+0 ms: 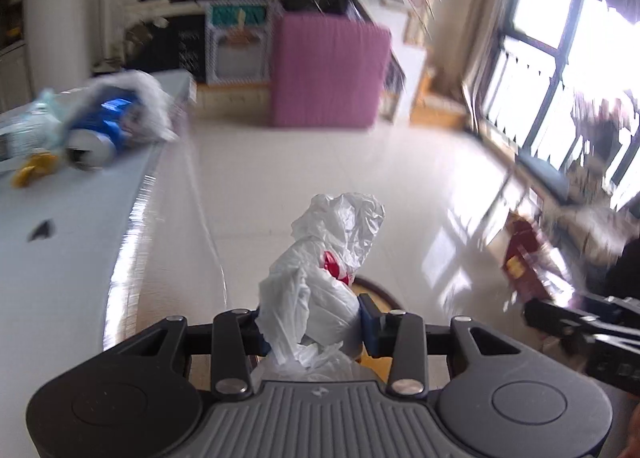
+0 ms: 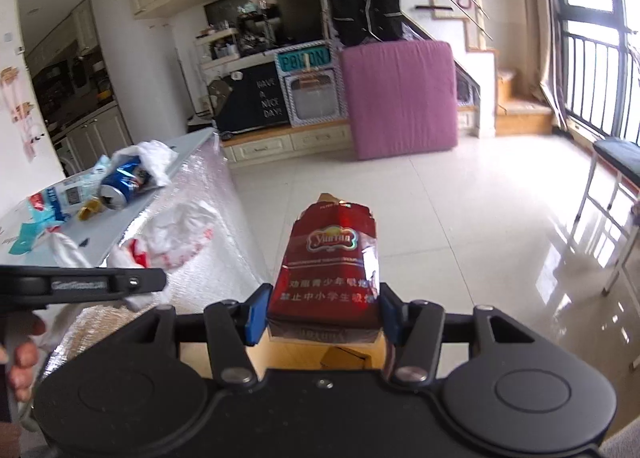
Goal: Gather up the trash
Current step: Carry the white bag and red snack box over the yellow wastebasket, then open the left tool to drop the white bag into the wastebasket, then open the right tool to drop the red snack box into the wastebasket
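Holding trash in both grippers right now. Our left gripper (image 1: 316, 322) is clamped on a crumpled white plastic bag (image 1: 328, 258) with a bit of red print, sticking up between the blue pads. Our right gripper (image 2: 322, 314) is pinching a red cigarette pack (image 2: 332, 266), held upright. Both sit out over the shiny tile floor (image 2: 460, 218), just off the table (image 2: 120, 218), where a blue can (image 2: 122, 182) and some wrappers (image 2: 52, 202) lie.

Blurred blue can (image 1: 100, 134); table (image 1: 60, 258) cut off at left.
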### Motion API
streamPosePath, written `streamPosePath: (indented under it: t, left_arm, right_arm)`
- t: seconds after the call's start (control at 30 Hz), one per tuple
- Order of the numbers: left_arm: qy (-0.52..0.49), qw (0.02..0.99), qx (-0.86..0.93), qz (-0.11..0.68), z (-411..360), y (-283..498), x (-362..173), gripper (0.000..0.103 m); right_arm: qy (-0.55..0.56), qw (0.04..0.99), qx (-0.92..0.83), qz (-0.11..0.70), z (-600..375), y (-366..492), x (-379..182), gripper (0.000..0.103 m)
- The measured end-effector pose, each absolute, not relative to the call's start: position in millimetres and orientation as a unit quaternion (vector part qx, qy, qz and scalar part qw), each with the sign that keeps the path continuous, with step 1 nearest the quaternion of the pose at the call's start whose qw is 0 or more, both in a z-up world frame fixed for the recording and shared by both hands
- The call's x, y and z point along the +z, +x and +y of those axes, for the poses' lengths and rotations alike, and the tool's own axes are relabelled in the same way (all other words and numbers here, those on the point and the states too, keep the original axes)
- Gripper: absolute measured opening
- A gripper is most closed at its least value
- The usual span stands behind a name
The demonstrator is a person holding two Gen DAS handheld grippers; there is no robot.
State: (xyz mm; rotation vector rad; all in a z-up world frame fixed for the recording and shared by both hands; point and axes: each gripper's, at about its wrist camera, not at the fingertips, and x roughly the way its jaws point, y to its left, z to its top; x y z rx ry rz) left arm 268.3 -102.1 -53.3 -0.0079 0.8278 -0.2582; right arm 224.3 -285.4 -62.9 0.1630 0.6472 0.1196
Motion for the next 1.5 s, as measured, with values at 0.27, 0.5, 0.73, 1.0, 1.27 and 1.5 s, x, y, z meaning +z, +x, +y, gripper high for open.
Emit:
streamPosePath:
  t: [0.27, 0.5, 0.73, 1.0, 1.27, 1.5]
  left_arm:
    - [0.119, 0.855, -0.155, 0.48, -142.5, 339.7, -123.2, 0.042]
    - [0.284, 0.758, -0.239, 0.536, -173.7, 357.2, -192.5, 0.042]
    - [0.456, 0.622, -0.336, 0.541, -195.0, 347.2, -258.0, 0.042]
    - [0.469, 0.56, -0.385, 0.564, -207.3, 346.4, -291.6, 0.065]
    - [0.291, 0.621, -0.358, 0.634, -181.5, 376.4, -270.5, 0.084]
    - [0.168, 0.681, -0.309, 0.642, -155.4, 365.9, -239.6, 0.091]
  right_arm:
    - [0.094, 0.925, 0.052, 0.363, -300.9, 241.9, -101.9, 0.056]
    - [0.097, 0.907, 0.051, 0.407, -305.1, 259.0, -137.9, 0.056]
    - [0.081, 0.898, 0.062, 0.428, -304.3, 289.0, -154.9, 0.056]
    - [0.074, 0.882, 0.09, 0.458, -304.1, 336.4, -167.3, 0.056]
    - [0.095, 0.86, 0.106, 0.491, -303.3, 360.2, -185.8, 0.056]
    - [0.119, 0.835, 0.118, 0.523, -295.9, 370.9, -204.5, 0.056]
